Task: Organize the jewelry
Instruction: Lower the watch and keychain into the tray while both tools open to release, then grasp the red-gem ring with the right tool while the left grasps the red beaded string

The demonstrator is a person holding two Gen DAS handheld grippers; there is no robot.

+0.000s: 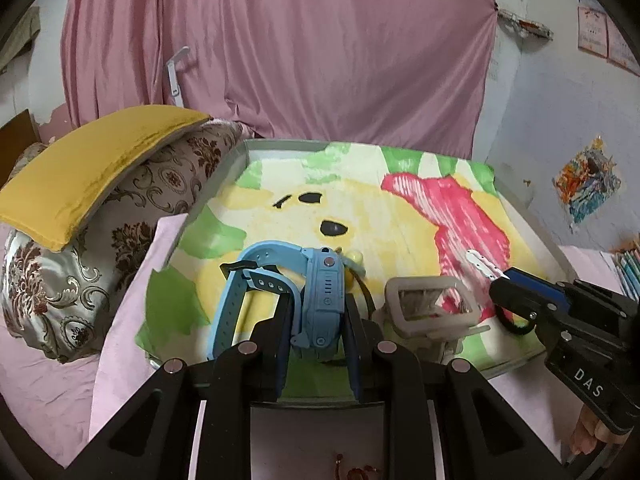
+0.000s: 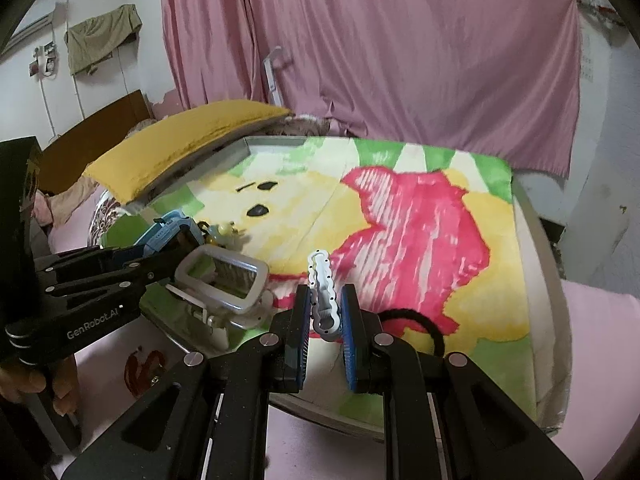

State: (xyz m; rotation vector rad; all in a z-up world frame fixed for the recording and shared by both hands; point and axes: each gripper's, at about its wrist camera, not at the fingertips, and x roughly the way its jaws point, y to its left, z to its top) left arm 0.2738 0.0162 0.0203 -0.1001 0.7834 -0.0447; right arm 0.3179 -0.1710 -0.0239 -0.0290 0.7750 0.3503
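Left tool (image 1: pixel 316 312), lower centre of the left wrist view: fingers clamped on the case of a blue watch (image 1: pixel 320 300), whose strap loops out to the left of the fingers. The watch is held just above the printed mat (image 1: pixel 400 208) that covers the tabletop (image 2: pixel 536 240).

Right tool (image 2: pixel 326 312), lower centre of the right wrist view: blue-padded fingers closed on the lower end of a white hair clip (image 2: pixel 323 292), which stands upright between them, its wavy tip pointing to the far side of the frame. In the left wrist view the same clip shows at mid right, sticking out of the right tool toward upper left.

Between the two tools a small grey-framed mirror box (image 2: pixel 224 280) sits on the mat, near the front edge. A black hair tie (image 2: pixel 420 324) lies on the mat just right of the right tool's fingers. Small yellowish trinkets (image 2: pixel 224 230) lie beside the watch; too blurred to identify.

Left of the tabletop: a patterned pillow (image 1: pixel 120 216) with a yellow cushion (image 1: pixel 88 168) laid on top. Behind everything, upper frame, a pink curtain (image 1: pixel 300 48).
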